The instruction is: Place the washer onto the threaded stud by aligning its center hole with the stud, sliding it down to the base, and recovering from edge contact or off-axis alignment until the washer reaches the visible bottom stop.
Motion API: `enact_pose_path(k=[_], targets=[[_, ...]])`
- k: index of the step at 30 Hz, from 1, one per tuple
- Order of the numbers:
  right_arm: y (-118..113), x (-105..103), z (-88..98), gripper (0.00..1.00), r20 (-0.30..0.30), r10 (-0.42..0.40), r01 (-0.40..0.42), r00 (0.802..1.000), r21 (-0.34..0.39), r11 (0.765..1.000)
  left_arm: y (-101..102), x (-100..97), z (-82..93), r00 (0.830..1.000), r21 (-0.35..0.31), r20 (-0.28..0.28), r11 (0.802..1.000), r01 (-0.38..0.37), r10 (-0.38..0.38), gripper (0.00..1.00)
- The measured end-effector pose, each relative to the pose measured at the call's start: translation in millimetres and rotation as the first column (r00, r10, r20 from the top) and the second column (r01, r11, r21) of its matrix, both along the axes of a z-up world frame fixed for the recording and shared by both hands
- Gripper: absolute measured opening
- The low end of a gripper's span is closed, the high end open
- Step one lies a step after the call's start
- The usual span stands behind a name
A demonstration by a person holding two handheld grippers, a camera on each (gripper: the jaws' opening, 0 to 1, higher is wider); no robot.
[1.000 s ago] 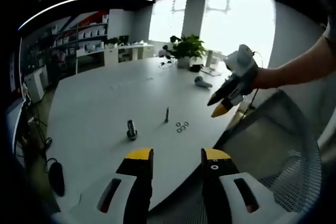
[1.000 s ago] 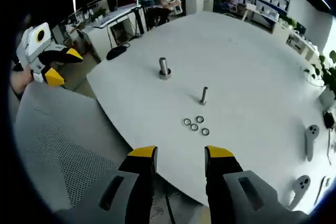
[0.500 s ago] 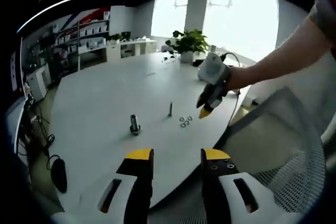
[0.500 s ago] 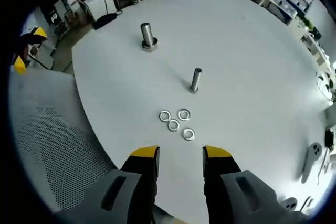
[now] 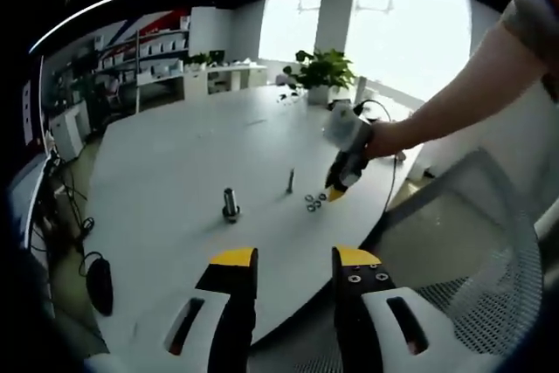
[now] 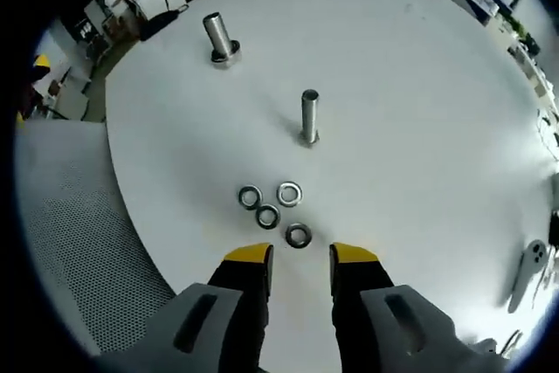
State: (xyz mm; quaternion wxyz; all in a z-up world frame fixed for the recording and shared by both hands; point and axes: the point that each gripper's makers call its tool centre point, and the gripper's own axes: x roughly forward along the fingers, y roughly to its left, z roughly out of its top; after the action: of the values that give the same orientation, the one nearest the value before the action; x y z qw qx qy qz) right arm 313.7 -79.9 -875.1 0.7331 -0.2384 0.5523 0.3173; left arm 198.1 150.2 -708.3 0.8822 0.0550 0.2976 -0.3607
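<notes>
Several metal washers (image 6: 272, 210) lie in a small cluster on the white table (image 6: 419, 111); in the left gripper view the washers (image 5: 314, 202) are tiny. A slim threaded stud (image 6: 309, 116) stands upright beyond them, also visible as the stud (image 5: 290, 181). My right gripper (image 6: 300, 256) is open, its yellow tips just short of the nearest washer (image 6: 298, 235), nothing between them. In the left gripper view the right gripper (image 5: 336, 189) hangs over the washers, held by a person's arm. My left gripper (image 5: 288, 259) is open and empty near the table's edge.
A thicker bolt with a wide base (image 6: 217, 38) stands farther left, seen too as the bolt (image 5: 231, 204). A mesh chair (image 6: 70, 242) sits by the table edge. A white controller (image 6: 527, 261) lies at the right. A potted plant (image 5: 321, 72) stands at the far side.
My right gripper has come down and forward toward the washers, which now lie just ahead of its tips. The left gripper has barely moved.
</notes>
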Motion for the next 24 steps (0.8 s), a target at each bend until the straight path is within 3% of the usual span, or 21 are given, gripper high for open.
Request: enact_pose_path(k=[8, 10, 15, 24], targets=[[3, 3, -1.4, 0.23, -0.012, 0.018, -0.018, 1.000, -0.009, 1.000, 3, 1.1, -1.2, 1.000, 0.009, -0.002, 1.000, -0.017, 0.017, 0.32], [4, 3, -1.9, 0.23, -0.006, 0.085, -0.085, 0.996, -0.035, 0.996, 3, 1.1, -1.9, 1.000, 0.012, -0.005, 1.000, -0.017, 0.017, 0.32], [11, 2, -3.0, 0.18, -0.017, 0.142, -0.143, 0.990, -0.058, 0.988, 5, 2.1, -1.5, 1.000, 0.012, -0.002, 1.000, -0.024, 0.024, 0.32], [11, 2, -4.8, 0.17, -0.107, 0.224, -0.238, 0.969, -0.134, 0.962, 5, 1.5, -4.1, 1.000, 0.028, -0.010, 0.999, -0.019, 0.019, 0.31]])
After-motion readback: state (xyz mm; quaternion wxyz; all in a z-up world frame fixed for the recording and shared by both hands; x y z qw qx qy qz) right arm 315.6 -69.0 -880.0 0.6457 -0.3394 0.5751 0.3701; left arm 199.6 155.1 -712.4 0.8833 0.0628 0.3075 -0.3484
